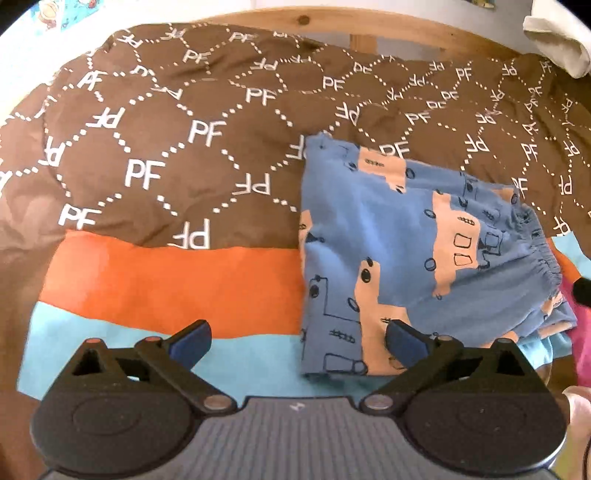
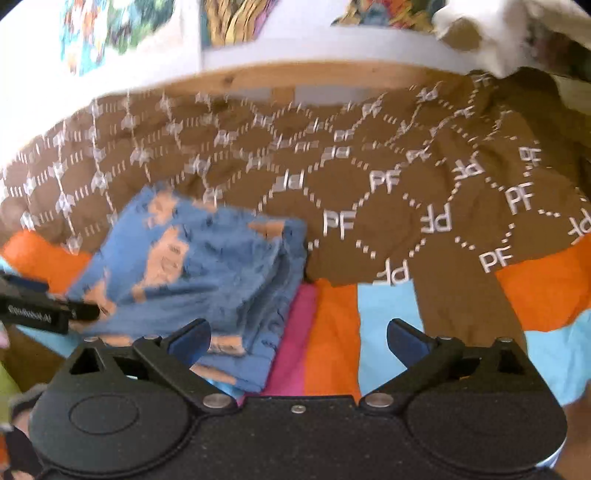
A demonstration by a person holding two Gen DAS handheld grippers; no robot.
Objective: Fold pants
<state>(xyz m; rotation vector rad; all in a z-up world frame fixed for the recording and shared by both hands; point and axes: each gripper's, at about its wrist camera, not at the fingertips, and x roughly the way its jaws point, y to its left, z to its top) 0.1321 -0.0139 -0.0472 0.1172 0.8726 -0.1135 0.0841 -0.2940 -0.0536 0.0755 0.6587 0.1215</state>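
Two grippers, one garment: both of yours stand spread wide and hold nothing.
Pants: the blue pants (image 1: 417, 258), printed with peach shapes and dark line drawings, lie folded into a compact stack on the bed, half on the brown quilt and half on the striped sheet.
Fold state: layers sit on top of each other, and the gathered elastic waistband (image 1: 543, 258) shows along the right edge in the left wrist view. I judge the fold to be done or nearly done, since no leg trails loose.
Left gripper: your left gripper (image 1: 297, 341) hangs over the near left corner of the stack, jaws wide apart. One blue pad overlaps the cloth in the picture, but nothing is pinched.
Right gripper: your right gripper (image 2: 299, 341) hovers at the stack's right side, jaws equally wide, with only striped sheet between the fingertips. The picture is blurred, so fine contact cannot be told.
Why so placed: open jaws flanking the bundle suggest a release that lets the cloth settle flat without dragging.
Quilt: the brown quilt (image 1: 166, 147), with white "PF" letters and dotted diamonds, covers the far part of the bed and gives a soft, yielding base.
Sheet: the striped sheet (image 1: 166, 280) in orange, light blue and pink lies nearest you.
Bed frame: a wooden rail (image 1: 295, 18) runs behind the quilt.
Risk: pulling away low could snag the top layer, so lift clear first.
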